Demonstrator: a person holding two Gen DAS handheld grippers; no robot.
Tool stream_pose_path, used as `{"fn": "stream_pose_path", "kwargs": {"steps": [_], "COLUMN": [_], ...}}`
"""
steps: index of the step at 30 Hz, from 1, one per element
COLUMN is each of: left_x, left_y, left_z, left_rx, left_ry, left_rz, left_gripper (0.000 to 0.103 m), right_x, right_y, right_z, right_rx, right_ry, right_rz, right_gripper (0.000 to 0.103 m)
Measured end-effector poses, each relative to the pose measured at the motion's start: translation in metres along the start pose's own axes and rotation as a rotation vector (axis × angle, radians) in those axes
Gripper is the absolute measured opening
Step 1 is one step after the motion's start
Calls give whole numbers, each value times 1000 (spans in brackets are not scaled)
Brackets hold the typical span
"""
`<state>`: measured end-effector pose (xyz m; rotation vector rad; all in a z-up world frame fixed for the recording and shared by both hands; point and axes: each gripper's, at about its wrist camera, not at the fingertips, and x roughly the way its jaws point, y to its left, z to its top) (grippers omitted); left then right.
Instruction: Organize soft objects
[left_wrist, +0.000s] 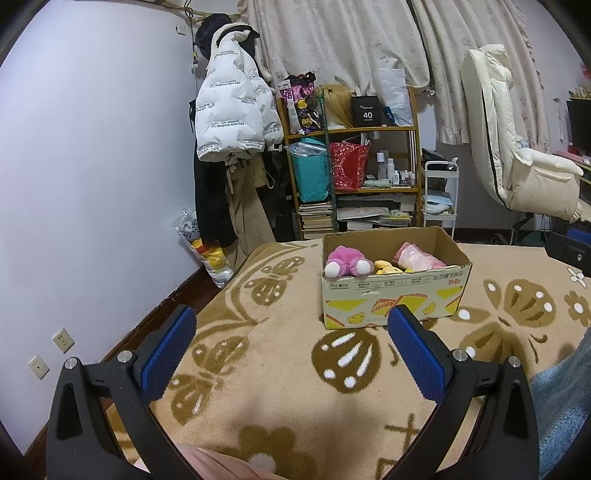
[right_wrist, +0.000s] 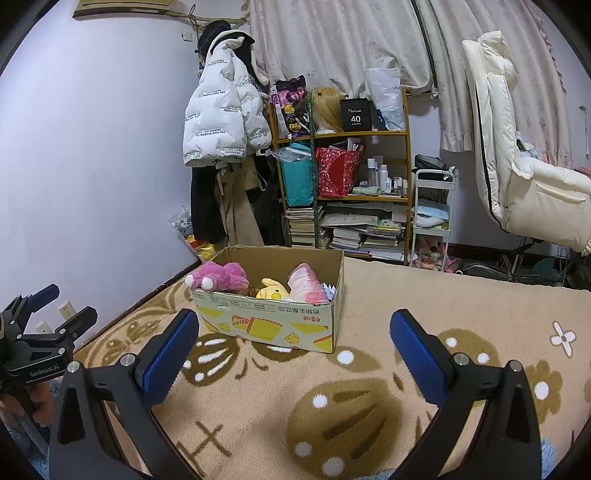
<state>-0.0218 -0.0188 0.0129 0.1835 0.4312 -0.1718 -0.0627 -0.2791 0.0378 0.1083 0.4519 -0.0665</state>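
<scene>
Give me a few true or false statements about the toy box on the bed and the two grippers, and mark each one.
1. The cardboard box stands on the patterned blanket. True.
2. The pink plush lies on the blanket outside the box. False: it sits inside, at the box's left end.
3. The left gripper is open and holds nothing. True.
4. The right gripper is clamped on the yellow plush. False: it is open and empty; that plush is in the box.
5. The box's top is open. True.

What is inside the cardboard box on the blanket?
Inside the cardboard box lie a pink plush toy, a yellow plush toy and a pale pink soft item. The box bottom and anything beneath them are hidden.
</scene>
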Motion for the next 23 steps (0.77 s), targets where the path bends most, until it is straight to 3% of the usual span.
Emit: {"fn": "stream_pose_path", "kwargs": {"steps": [23], "left_x": [5], "left_y": [-3], "left_z": [-2], "left_rx": [9], "left_ry": [21], "left_rz": [-15], "left_gripper": [102], "right_x": [0], "right_y": [-1], "right_z": [0], "right_rx": [2], "right_ry": [-1], "right_rz": [0], "right_gripper": [103]}}
